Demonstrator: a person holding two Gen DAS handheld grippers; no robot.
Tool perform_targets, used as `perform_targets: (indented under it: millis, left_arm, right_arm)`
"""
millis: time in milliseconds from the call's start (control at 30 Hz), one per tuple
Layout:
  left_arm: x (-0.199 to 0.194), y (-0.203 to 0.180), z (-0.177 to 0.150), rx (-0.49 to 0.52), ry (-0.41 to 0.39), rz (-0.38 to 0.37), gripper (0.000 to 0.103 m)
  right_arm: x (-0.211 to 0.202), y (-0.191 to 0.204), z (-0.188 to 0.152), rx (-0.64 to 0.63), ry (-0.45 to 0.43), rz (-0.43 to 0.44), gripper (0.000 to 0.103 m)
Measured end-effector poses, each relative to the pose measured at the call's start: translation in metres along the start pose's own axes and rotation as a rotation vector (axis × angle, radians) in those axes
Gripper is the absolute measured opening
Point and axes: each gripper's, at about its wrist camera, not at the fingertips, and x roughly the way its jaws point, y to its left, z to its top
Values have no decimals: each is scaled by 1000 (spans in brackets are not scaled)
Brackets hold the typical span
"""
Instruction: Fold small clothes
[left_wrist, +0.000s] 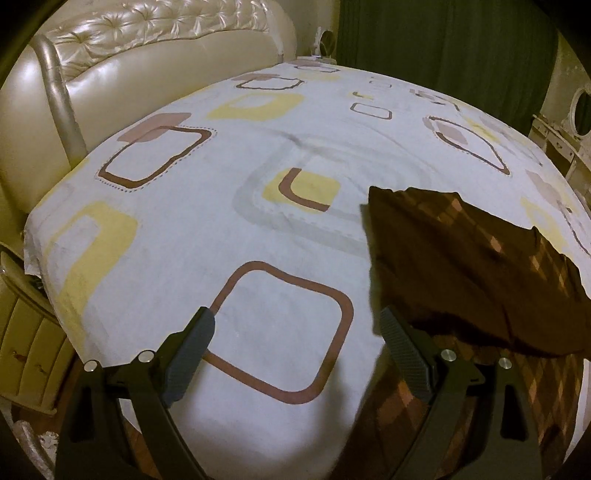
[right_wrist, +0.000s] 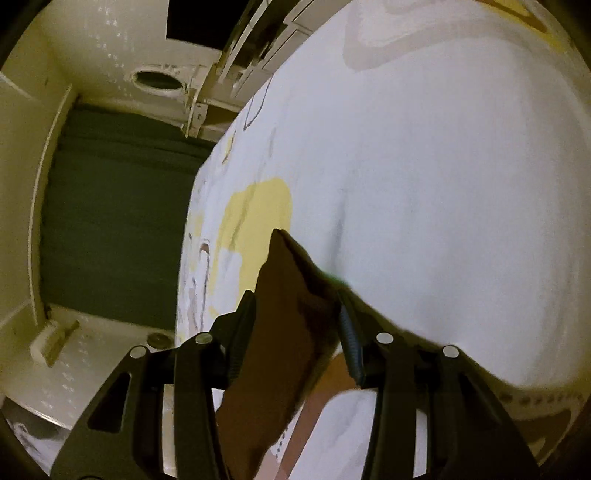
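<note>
Gleaming at the far left of the left wrist view, a headboard (left_wrist: 110, 70) of cream tufted leather curves beside a bed sheet (left_wrist: 207, 240) — smooth pale cotton printed with rounded squares in brown, yellow and grey. The left gripper (left_wrist: 295, 354) hangs over it with its jaws wide apart and nothing between them; its pads are dark and finely ribbed. Just right of it lies the garment (left_wrist: 461, 266), a dark brown cloth with a faint diamond check, rumpled and partly doubled over near the bed's edge. Behind hangs a dark green curtain (left_wrist: 443, 44). In the right wrist view the right gripper (right_wrist: 295, 325) stands partly open with a fold of the brown cloth between its ribbed pads — pinched, it seems, though blur hides the contact. No writing or labels are legible.
</note>
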Motion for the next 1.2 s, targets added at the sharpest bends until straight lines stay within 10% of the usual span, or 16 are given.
perform_targets:
  millis: [67, 167, 633, 867, 1200]
  left_arm:
    - [-2, -2, 0, 1, -2, 1, 90]
    - [-3, -5, 1, 0, 0, -6, 90]
    - [-8, -1, -4, 11, 11, -43, 90]
    - [-9, 1, -10, 13, 11, -66, 90]
    - [-9, 12, -8, -29, 15, -106, 90]
  right_arm:
    - [6, 4, 6, -27, 3, -14, 40]
    - [15, 5, 13, -35, 29, -33, 7]
    - [-20, 108, -31, -179, 101, 171, 5]
    - [-15, 221, -135, -398, 231, 309, 5]
    - [31, 285, -333, -622, 487, 356, 5]
